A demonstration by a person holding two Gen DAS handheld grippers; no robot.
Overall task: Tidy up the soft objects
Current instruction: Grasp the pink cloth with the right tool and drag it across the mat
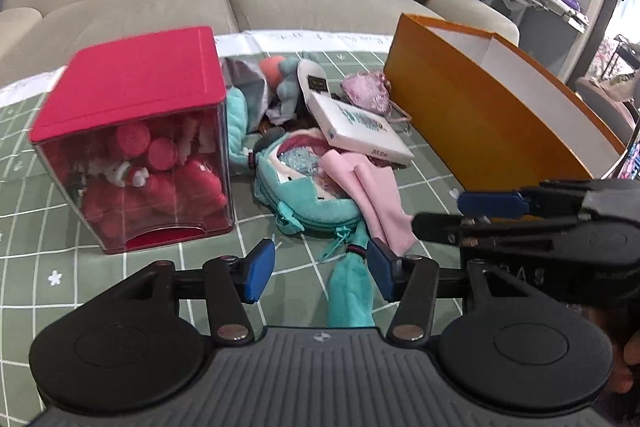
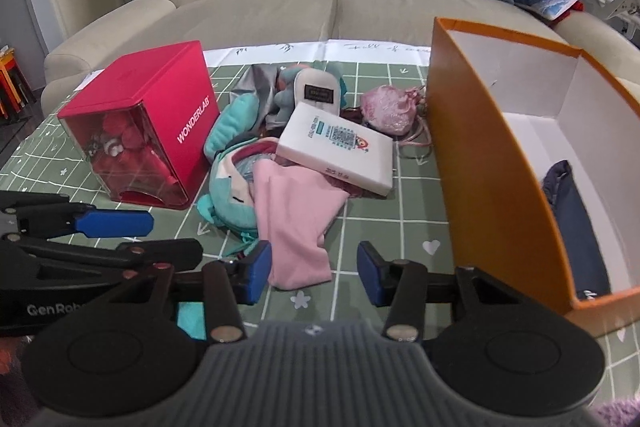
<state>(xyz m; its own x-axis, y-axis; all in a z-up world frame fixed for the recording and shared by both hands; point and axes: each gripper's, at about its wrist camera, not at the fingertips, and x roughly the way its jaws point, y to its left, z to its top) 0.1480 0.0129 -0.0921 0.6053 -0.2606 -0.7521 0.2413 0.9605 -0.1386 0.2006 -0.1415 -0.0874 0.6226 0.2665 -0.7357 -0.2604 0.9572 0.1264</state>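
In the left wrist view, our left gripper [image 1: 320, 271] stands with its jaws apart and empty above the table [image 1: 160, 267], a teal strap [image 1: 348, 291] lying between them. In the right wrist view, our right gripper [image 2: 314, 273] is likewise apart, the pink cloth [image 2: 296, 219] just ahead, beside the orange box [image 2: 488, 163].

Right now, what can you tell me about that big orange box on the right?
The orange box looks like stiff cardboard, orange outside and white inside. It stands open-topped and lidless on the green checked cloth, to the right of the pile. Something dark blue, seemingly fabric, lies at its bottom. Neither gripper touches it.
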